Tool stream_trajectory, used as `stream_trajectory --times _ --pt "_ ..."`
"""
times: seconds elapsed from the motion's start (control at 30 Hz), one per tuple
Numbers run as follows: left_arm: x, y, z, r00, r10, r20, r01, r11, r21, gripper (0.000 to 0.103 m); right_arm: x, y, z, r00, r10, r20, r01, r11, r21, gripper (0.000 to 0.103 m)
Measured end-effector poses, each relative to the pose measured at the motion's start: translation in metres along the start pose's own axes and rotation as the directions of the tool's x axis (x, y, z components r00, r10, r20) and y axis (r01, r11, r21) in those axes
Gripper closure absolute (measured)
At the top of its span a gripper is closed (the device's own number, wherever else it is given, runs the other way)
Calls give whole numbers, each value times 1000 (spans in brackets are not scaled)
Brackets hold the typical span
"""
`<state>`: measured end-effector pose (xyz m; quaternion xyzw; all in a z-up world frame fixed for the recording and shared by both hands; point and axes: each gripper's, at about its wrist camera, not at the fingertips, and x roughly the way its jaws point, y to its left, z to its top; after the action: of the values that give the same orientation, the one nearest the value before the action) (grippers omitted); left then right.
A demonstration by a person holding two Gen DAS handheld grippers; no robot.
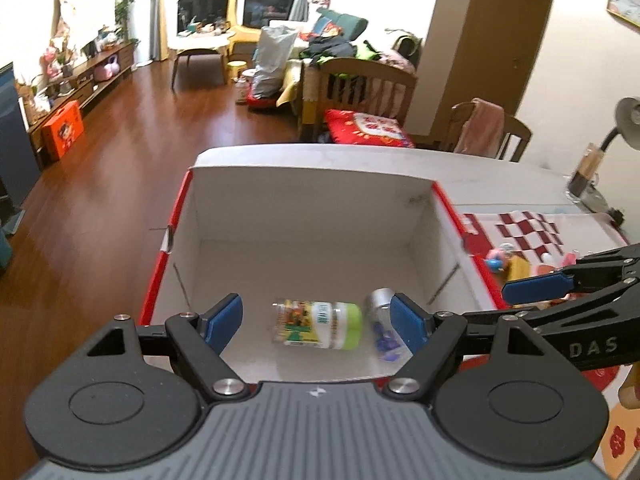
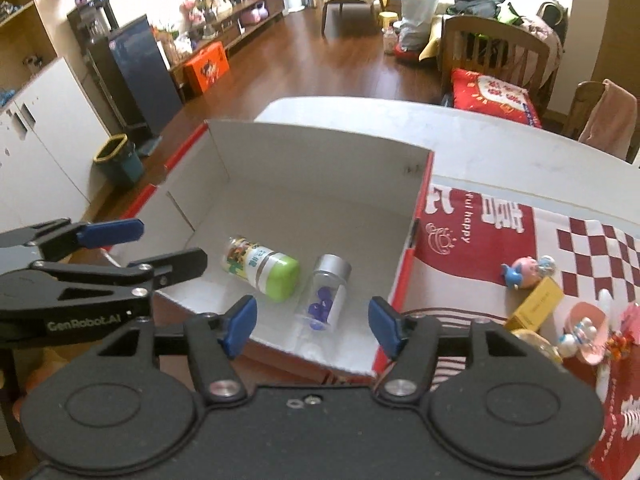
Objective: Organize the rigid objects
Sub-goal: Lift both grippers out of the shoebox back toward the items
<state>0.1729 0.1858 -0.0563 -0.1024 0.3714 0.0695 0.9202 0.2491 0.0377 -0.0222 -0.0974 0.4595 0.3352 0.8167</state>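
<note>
Nearest, the left gripper (image 1: 316,320) and the right gripper (image 2: 312,322) hang over the near rim of the open white cardboard box with red outer sides (image 2: 320,160), both with jaws spread and nothing between the pads. On the box floor by that rim lie a green-capped clear plastic bottle (image 2: 262,267) and, just beside it, a silver-capped clear vial of blue pieces (image 2: 325,294). Right of the box, small toy figures (image 2: 520,272) and a yellow carton (image 2: 536,306) sit on the red-and-white checked cloth (image 2: 592,248) toward the table's right edge

Both tools are black with blue rubber fingertips and shiny round screws. The left gripper (image 1: 316,322) has a grey ridged top; the right gripper (image 2: 312,320) is black. White letters mark their arms
</note>
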Motion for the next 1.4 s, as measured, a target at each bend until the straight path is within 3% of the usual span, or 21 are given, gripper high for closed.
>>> stream_trajectory --times 0.33,0.77,0.83,1.07,1.4 --pt "-34 -23 -6 998 -44 35 43 998 39 21 -56 -17 -26 993 1 117 -5 999 35 26" --pt "-52 -68 -13 997 -39 74 36 998 50 19 -104 -82 -74 971 -11 240 -15 994 107 7" --pt "-52 -76 -14 996 -42 79 38 998 42 13 -110 -95 -83 966 -16 257 -13 994 111 1" --pt "-42 -117 -20 995 -62 73 58 997 55 10 -118 -135 -114 961 -41 273 12 994 107 0" --pt "-14 -187 -33 995 -97 21 95 993 65 10 -107 -186 -138 972 -51 231 33 996 80 0"
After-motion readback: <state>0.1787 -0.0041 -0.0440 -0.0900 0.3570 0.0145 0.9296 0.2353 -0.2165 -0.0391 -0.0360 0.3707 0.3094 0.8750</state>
